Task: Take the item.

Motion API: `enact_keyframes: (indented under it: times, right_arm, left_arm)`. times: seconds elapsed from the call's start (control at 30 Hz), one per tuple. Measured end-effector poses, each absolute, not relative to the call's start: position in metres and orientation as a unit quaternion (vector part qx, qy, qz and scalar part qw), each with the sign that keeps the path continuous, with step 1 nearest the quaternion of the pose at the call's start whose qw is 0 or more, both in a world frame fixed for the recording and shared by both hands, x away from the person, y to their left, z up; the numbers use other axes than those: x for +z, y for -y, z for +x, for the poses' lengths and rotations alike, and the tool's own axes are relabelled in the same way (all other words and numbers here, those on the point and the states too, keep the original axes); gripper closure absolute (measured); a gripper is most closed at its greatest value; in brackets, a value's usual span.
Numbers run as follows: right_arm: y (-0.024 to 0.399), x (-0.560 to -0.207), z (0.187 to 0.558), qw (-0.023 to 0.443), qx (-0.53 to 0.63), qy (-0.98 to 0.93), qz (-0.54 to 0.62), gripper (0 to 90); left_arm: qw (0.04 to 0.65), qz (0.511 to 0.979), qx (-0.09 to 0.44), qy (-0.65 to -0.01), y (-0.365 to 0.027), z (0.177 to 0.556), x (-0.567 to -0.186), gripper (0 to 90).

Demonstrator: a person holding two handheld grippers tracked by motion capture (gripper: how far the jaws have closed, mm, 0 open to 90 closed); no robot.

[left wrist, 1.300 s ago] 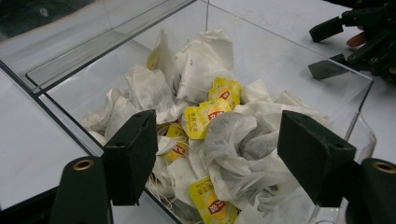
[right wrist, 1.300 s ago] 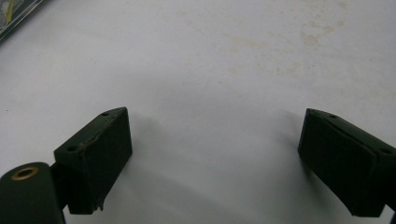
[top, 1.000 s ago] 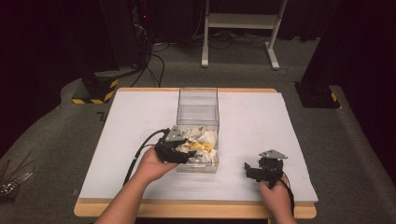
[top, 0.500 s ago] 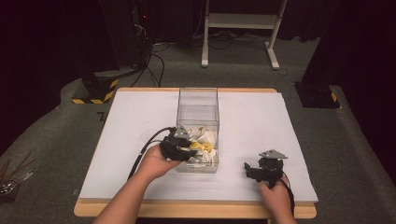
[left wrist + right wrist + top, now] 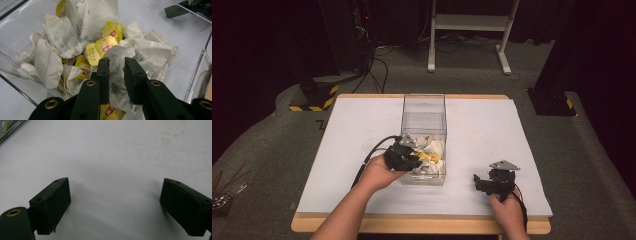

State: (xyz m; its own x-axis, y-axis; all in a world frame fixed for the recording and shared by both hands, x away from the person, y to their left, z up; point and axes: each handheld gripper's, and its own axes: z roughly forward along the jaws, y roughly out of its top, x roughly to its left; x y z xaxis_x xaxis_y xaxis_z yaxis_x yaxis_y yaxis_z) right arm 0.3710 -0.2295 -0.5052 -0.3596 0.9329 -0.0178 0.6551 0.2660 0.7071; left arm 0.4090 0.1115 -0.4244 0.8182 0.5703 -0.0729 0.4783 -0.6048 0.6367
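Left gripper [image 5: 113,66] pinches a teabag [image 5: 117,53] inside the clear box [image 5: 424,112]. Right gripper [image 5: 113,205], at the box's 4 o'clock, gapes wide and empty over the bench [image 5: 482,125].

white tea bags [image 5: 60,37] with yellow tags heaped in clear box [image 5: 424,107]; one seemingly pinched upright.

Unreadable red logos on yellow tags [image 5: 108,45]
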Motion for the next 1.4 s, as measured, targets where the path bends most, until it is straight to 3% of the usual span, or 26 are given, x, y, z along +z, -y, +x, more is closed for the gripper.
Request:
enact_keyframes:
  times: [0.13, 0.57, 1.03, 1.4]
  right_arm:
    - [0.23, -0.505, 0.371, 0.223, 0.311, -0.764, 0.52, 9.8]
    - [0.23, -0.505, 0.371, 0.223, 0.311, -0.764, 0.52, 9.8]
    - [0.23, -0.505, 0.371, 0.222, 0.311, -0.764, 0.52, 9.8]
    - [0.23, -0.505, 0.371, 0.223, 0.311, -0.764, 0.52, 9.8]
  left_arm:
    - [0.321, 0.899, 0.066, -0.289, -0.11, 0.411, -0.425, 74.2]
    - [0.313, 0.903, 0.065, -0.287, -0.109, 0.414, -0.423, 60.7]
    - [0.293, 0.91, 0.049, -0.288, -0.107, 0.414, -0.425, 83.4]
    - [0.356, 0.885, 0.057, -0.296, -0.118, 0.405, -0.421, 86.8]
